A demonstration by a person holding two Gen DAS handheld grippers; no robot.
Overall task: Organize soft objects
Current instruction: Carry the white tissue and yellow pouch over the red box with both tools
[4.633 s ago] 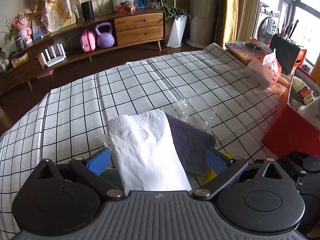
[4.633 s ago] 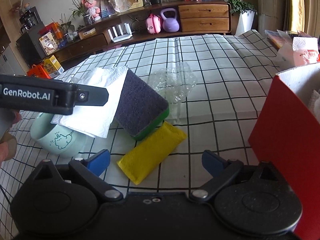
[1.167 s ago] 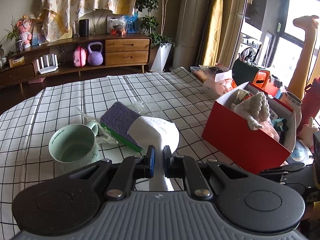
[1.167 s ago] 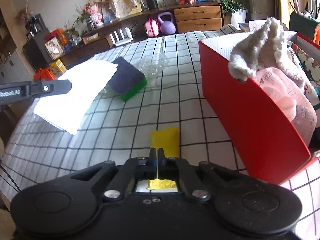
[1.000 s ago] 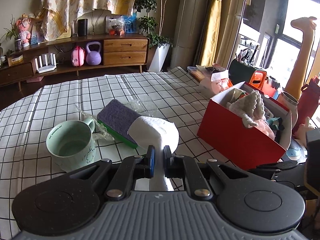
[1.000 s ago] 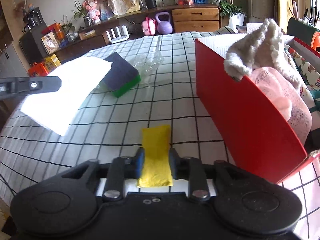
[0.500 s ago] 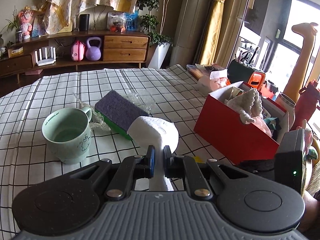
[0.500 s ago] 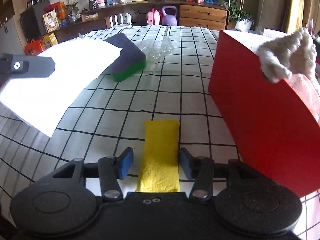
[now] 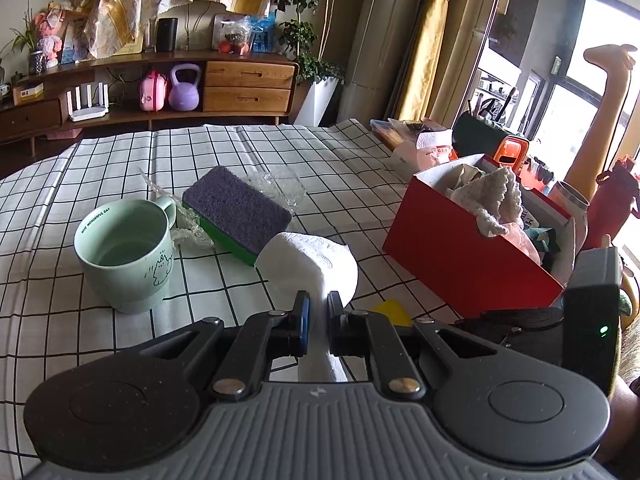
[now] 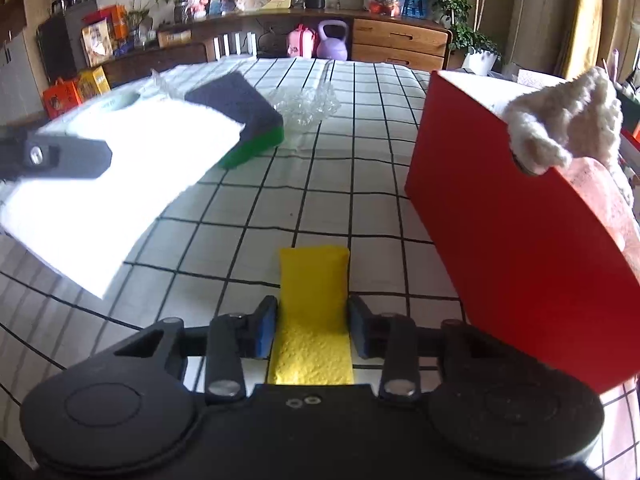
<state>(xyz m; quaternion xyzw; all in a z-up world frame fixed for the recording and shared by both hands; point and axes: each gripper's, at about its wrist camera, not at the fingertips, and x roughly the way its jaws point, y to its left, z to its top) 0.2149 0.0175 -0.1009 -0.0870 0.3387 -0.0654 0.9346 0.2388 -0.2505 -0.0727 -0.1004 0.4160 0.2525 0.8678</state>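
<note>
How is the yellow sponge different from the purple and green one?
The yellow sponge is thin, one colour, and sits between the closing jaws of the right hand-held gripper. The purple and green sponge is thicker, two-layered, and lies untouched farther off, beside the mug. Both are rectangular.

home living room: sideboard [image 9: 244,88], houseplants [image 9: 304,40]

Red box [image 10: 500,248] cut by right edge, mug [image 10: 116,101] mostly hidden behind white tissue [image 10: 120,184]
</note>
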